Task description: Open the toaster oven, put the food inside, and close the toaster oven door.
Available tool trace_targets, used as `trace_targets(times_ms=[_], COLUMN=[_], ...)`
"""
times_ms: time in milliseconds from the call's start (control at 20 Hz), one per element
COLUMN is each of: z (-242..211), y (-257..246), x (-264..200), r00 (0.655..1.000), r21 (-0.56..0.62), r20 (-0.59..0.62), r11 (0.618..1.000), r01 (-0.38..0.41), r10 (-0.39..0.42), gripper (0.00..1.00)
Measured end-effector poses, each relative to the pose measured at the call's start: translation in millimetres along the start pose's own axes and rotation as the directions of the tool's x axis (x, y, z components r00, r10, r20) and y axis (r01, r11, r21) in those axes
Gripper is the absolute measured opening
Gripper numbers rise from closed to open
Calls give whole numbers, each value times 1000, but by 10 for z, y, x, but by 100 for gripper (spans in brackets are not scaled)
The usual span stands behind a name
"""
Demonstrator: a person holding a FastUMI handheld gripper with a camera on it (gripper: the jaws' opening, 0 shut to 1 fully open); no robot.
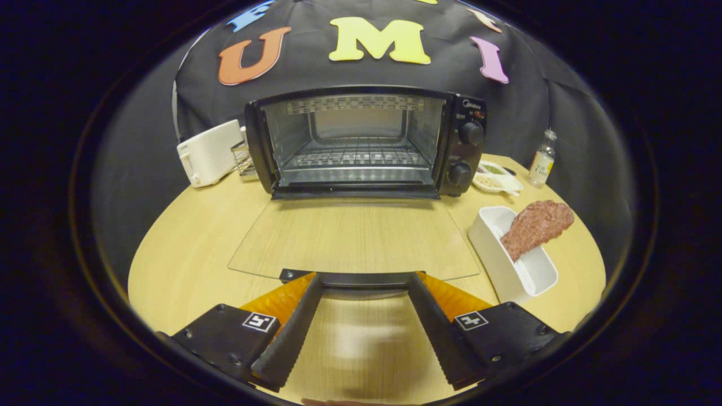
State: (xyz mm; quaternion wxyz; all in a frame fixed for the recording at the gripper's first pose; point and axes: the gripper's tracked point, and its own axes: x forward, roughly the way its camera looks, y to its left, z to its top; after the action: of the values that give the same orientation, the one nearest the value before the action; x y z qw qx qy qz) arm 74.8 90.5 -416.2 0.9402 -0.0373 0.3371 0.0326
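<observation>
Fisheye on the tool, looking forward and slightly down, close above table [186, 265], facing open toaster oven [361, 141]

Warm, even overhead light, sharp at the centre — fisheye bends the table [186, 265] rim, soft blur near the tongs [365, 276].

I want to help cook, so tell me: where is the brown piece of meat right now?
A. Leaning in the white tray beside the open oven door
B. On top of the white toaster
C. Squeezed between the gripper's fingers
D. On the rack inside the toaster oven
A: the meat leans out of the white tray beside the lowered oven door, while the gripper is open at the door's handle, holding nothing.
</observation>
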Motion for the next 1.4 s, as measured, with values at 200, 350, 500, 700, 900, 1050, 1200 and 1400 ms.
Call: trace_targets(times_ms=[200, 350, 500, 700, 900, 1050, 1200, 1400], z=[14, 77, 176, 328, 472, 546, 642, 696], y=[15, -27, -188, -497, -927, -1371, -1873, -2362], x=[-45, -172, -426, -834, -1163, -1238, -1201, -1035], r00=[1000, 998, 994, 984, 972, 968, 967, 963], r21=[-37, -38, -44, -47, -9, 18, 64, 106], r20=[7, 11, 32, 52, 44, 20, -6, -45], r11=[999, 997, 994, 985, 972, 968, 965, 960], r01=[-10, -67, -105, -167, -233, -251, -254, -261], r10=[10, 67, 106, 169, 233, 251, 255, 267], gripper=[100, 100, 100, 100, 99, 99, 99, 99])
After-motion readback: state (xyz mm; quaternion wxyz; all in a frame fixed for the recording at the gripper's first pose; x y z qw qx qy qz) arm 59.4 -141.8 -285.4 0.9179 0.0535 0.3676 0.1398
